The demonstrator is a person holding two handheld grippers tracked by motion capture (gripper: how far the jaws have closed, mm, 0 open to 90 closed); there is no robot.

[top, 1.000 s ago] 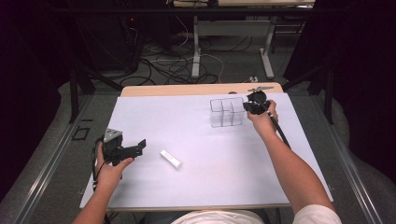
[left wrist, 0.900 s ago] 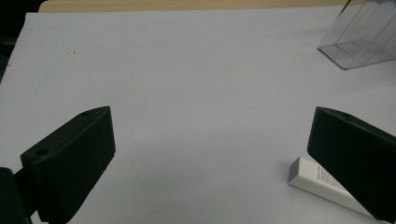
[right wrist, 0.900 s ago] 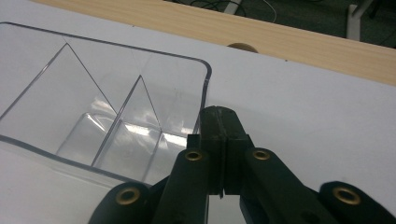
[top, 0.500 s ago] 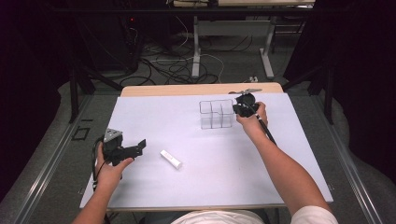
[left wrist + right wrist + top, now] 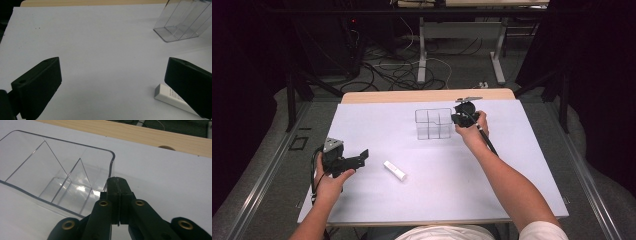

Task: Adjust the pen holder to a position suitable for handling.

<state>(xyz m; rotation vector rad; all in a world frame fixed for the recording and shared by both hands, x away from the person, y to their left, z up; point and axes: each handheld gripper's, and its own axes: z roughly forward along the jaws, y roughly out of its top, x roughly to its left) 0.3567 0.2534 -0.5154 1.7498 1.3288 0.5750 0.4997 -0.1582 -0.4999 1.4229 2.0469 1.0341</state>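
Observation:
A clear plastic box [image 5: 433,123] with inner dividers stands at the far middle of the white mat [image 5: 432,200]. My right gripper [image 5: 457,119] is shut, with its tips against the box's right wall; in the right gripper view the closed jaws [image 5: 119,180] meet that wall just below the box [image 5: 57,170] corner, and nothing shows between them. My left gripper [image 5: 361,159] rests open at the near left. A small white block [image 5: 394,170] lies just to its right. In the left gripper view the block [image 5: 167,96] sits by the right jaw, untouched, and the box [image 5: 180,22] stands farther off.
The wooden table edge [image 5: 427,95] runs behind the mat. Beyond it are table legs and cables on the floor [image 5: 412,70]. Dark curtains close both sides.
My right gripper has moved left and the clear box has slid left along with it. The left gripper and the white block have stayed put.

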